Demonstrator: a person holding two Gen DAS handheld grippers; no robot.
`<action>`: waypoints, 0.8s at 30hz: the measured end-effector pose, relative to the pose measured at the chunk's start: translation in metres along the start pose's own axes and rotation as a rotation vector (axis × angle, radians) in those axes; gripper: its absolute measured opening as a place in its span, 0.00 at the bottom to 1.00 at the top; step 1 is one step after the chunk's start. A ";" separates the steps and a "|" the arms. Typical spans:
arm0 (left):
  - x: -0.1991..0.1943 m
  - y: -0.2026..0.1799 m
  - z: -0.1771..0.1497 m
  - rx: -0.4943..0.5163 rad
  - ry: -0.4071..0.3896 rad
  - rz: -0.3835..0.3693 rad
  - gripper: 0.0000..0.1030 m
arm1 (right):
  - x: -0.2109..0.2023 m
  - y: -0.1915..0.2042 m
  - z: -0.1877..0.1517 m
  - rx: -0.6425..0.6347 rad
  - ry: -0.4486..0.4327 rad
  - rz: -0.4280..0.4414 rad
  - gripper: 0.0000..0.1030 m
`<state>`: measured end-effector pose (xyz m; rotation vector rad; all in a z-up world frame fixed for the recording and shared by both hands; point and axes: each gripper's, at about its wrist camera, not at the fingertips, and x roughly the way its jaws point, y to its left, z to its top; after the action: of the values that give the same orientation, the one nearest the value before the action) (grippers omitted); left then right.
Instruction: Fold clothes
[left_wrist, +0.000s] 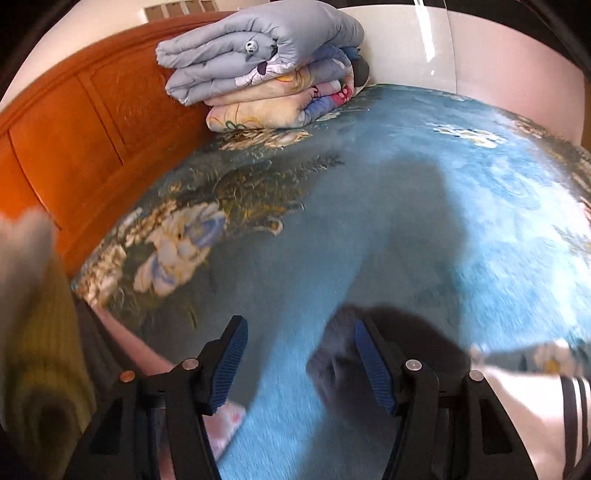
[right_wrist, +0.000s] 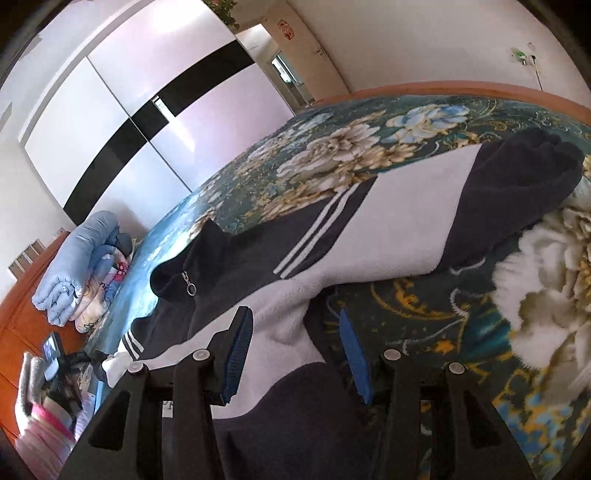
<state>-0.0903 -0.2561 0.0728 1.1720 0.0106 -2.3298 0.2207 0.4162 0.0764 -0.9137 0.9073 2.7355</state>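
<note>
Two grippers over bed (right_wrist: 424, 110). Right gripper (right_wrist: 293, 354) fingers stood apart, released, straddling near hem of navy-and-white fleece jacket (right_wrist: 369, 229); pads not pressing cloth. Jacket lay flat, long axis running from collar at left to far right. Left gripper (left_wrist: 301, 365) spread, holding nothing, over bare blue bedspread (left_wrist: 406, 221). Right hand judged nearer. Folded quilts (left_wrist: 266, 66) far, by headboard.

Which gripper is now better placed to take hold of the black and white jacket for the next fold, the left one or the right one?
Probably the right gripper: the jacket lies between its open fingers. The left gripper is open over the bedspread, with only dark fabric by one finger.
</note>
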 end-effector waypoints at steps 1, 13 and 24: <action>-0.002 0.000 0.001 -0.003 -0.001 -0.016 0.63 | 0.001 0.000 -0.001 -0.001 0.004 -0.001 0.49; -0.003 0.010 -0.048 -0.176 0.161 -0.309 0.63 | -0.010 0.011 -0.002 -0.034 -0.023 0.031 0.49; -0.016 -0.001 -0.034 -0.196 0.121 -0.324 0.05 | -0.004 0.010 -0.007 -0.021 0.005 0.037 0.49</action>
<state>-0.0579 -0.2402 0.0635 1.2855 0.4948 -2.4567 0.2251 0.4042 0.0793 -0.9176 0.9068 2.7801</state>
